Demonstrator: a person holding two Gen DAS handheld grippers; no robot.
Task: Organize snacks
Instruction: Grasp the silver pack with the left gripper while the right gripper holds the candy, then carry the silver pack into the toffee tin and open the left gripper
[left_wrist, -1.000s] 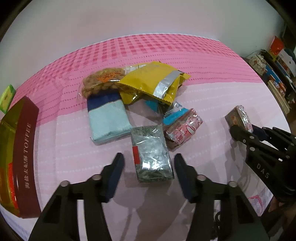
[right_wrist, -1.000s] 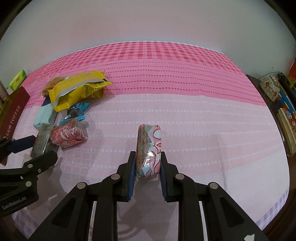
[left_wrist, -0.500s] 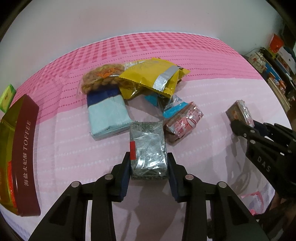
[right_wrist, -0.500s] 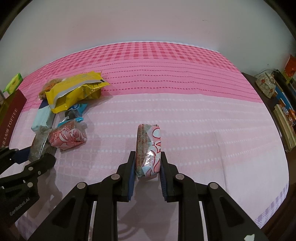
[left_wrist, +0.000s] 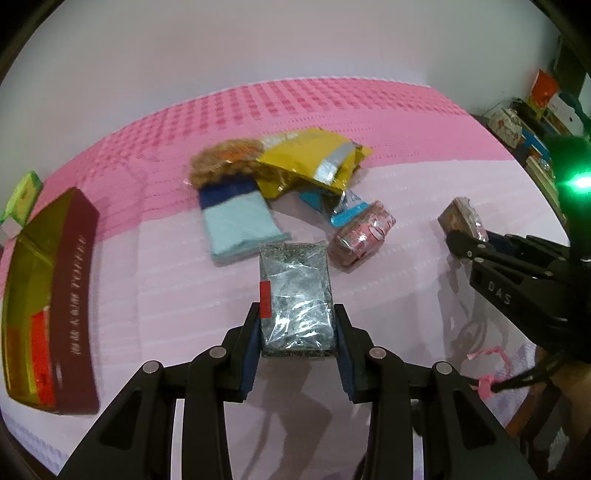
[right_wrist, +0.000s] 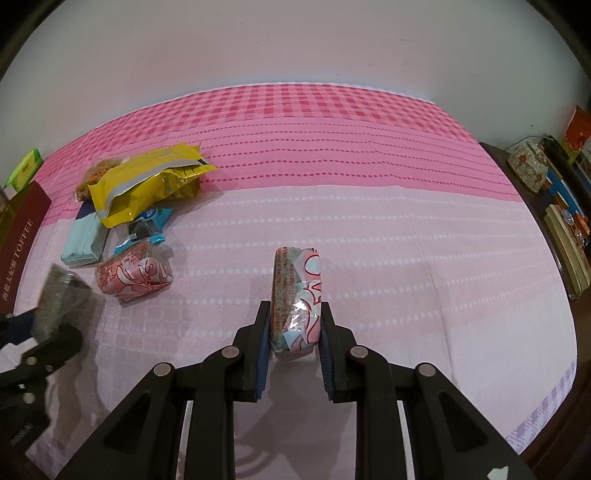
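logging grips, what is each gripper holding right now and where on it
Left gripper: silvery grey packet, near end, by its long sides. Right gripper: pink wrapped snack, near end, on edge.

Pink cloth (right_wrist: 369, 229) covered the whole surface under me: checked deep pink at the far edge by the wall, dotted stripes in the middle, pale pink near me. On it, to my left, I noted a heap: yellow foil bag (right_wrist: 147, 184) over a bag of nuts (left_wrist: 221, 162), a light blue packet (left_wrist: 240, 229), a small blue wrapper (right_wrist: 147, 225), a pink patterned packet (right_wrist: 133, 275). Further left lay a maroon toffee box (left_wrist: 70, 314), with a green packet (right_wrist: 26, 170) beyond it.
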